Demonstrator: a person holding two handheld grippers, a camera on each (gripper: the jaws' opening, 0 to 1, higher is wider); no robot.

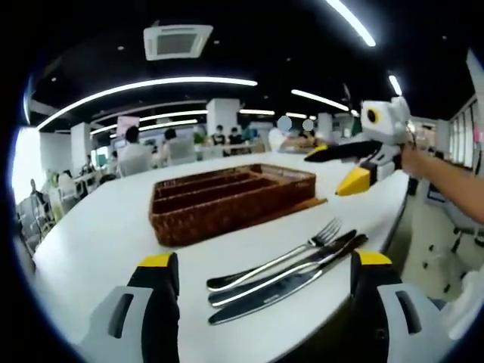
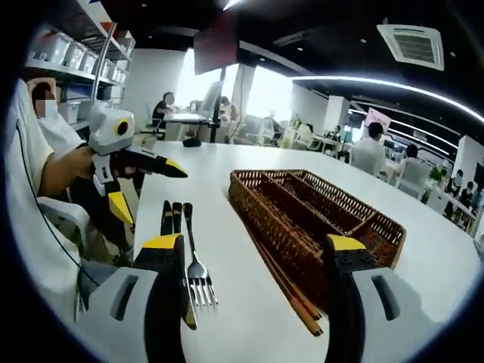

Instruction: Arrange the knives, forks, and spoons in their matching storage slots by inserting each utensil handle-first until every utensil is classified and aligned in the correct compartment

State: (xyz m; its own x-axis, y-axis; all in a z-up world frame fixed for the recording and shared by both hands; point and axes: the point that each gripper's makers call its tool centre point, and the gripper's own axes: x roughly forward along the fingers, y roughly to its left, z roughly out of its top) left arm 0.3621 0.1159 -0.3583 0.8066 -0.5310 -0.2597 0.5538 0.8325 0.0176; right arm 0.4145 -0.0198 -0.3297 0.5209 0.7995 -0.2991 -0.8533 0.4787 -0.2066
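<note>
Beside one wicker tray (image 1: 227,208) lie one fork (image 1: 287,255) and two knives (image 1: 291,278).

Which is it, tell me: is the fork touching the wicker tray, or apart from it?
Apart. The left gripper view shows a strip of bare white table between the fork and the wicker tray; the right gripper view shows the same gap.

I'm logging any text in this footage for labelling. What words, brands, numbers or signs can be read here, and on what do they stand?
None can be read.
Pink sign in the right gripper view's background: has marks, too small and blurred to read.
Pinkish panel in the left gripper view's background: blurred, nothing legible.
Knife blades on the table: there may be a stamp, too small to tell.
Basket: no label shows.
</note>
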